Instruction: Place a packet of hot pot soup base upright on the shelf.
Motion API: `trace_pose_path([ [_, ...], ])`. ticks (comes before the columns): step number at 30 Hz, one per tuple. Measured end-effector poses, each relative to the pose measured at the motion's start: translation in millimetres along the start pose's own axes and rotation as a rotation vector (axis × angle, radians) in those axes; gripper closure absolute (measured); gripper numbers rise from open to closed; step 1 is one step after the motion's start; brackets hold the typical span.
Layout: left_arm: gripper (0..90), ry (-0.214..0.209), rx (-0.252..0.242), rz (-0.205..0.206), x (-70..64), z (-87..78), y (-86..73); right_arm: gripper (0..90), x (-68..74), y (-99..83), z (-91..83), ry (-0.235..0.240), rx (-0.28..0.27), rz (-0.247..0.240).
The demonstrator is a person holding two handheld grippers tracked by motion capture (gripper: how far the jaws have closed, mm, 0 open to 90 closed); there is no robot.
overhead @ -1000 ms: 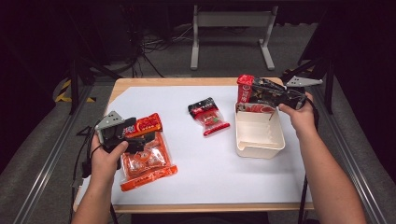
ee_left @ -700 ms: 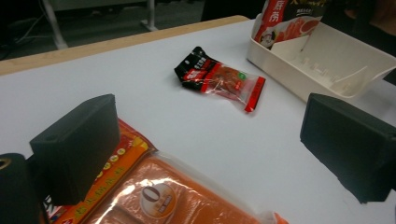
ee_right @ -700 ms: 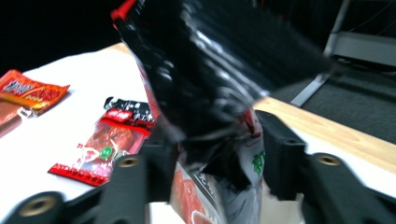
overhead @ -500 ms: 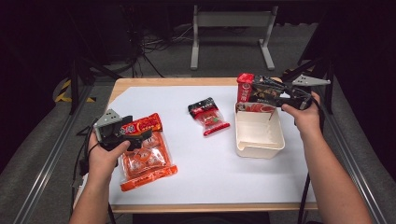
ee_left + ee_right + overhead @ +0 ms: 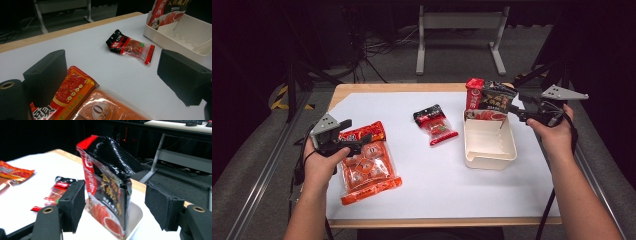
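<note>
A: Right tool (image 5: 511,111): state and position?

B: Released. Jaws spread wide to either side of the black-and-red pouch (image 5: 489,97), with a gap visible on both sides in the right gripper view (narrower on one side), so no grip.

A: Position of that pouch?

B: Standing on end in the far part of the cream tray (image 5: 490,162), leaning a little, long axis near upright. Directly ahead of the right tool, between its jaws.

A: Left tool (image 5: 360,141)?

B: Also released, jaws well apart. Hovering low over the far end of the orange packet (image 5: 368,170), which lies flat on the white surface (image 5: 432,192) at the near left.

A: Long axis of the orange packet?

B: Running roughly near to far, printed header at the far end. Jaws pointed across that header toward the tray, so probably a closing across the short edge next.

A: Nearer hand for each item?

B: Orange packet: left, right beneath it. Small packet (image 5: 436,124): mid-surface, between the two, somewhat closer to the tray. Tray well apart from the orange packet, off to the right, hence a long carry across the surface, by this reading.
</note>
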State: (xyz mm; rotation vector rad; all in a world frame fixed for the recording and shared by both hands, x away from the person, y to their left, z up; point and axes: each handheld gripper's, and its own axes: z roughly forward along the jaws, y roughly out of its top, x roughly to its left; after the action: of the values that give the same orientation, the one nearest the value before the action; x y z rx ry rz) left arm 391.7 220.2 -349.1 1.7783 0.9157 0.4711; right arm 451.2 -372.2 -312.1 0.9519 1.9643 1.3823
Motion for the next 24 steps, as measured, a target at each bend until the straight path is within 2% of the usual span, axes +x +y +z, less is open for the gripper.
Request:
trace_pose_path([
  [3, 10.5, -0.002, -0.002, -0.003, 1.4, -1.7, 1.0, 36.0, 8.2, 0.0, -12.0, -0.012, -0.006, -0.024],
  [5, 10.5, -0.004, 0.004, -0.014, 2.7, -2.8, 0.8, 35.9, 15.3, 0.4, -19.6, -0.004, -0.016, -0.031],
  [8, 13.2, -0.011, 0.023, -0.033, 5.2, -4.5, 0.6, 35.7, 24.4, -0.4, -26.8, 0.02, -0.037, -0.014],
  [11, 13.2, -0.015, 0.023, -0.04, 5.9, -5.9, 0.6, 33.7, 34.2, -3.4, -33.9, 0.01, -0.039, 0.003],
  [12, 13.2, -0.009, 0.02, -0.039, 6.3, -6.4, 0.5, 33.7, 34.2, -3.4, -33.9, 0.01, -0.039, 0.003],
  [15, 11.8, 0.017, 0.023, -0.031, 8.9, -7.9, -0.7, 33.7, 48.2, -10.2, -41.2, -0.004, -0.019, 0.029],
  [18, 11.2, 0.032, 0.035, -0.034, 12.2, -6.8, -3.6, 33.8, 60.8, -16.9, -43.2, 0.013, -0.026, 0.029],
  [21, 11.1, 0.026, 0.034, -0.037, 13.7, -4.9, -4.8, 32.2, 67.8, -15.4, -40.0, 0.041, -0.011, -0.006],
  [23, 10.9, 0.024, 0.024, -0.037, 14.5, -6.2, -4.5, 30.2, 71.3, -13.3, -39.9, 0.058, -0.031, 0.018],
  [24, 10.9, 0.024, 0.024, -0.037, 14.5, -6.2, -4.5, 30.2, 72.5, -13.1, -39.5, 0.064, -0.031, 0.015],
])
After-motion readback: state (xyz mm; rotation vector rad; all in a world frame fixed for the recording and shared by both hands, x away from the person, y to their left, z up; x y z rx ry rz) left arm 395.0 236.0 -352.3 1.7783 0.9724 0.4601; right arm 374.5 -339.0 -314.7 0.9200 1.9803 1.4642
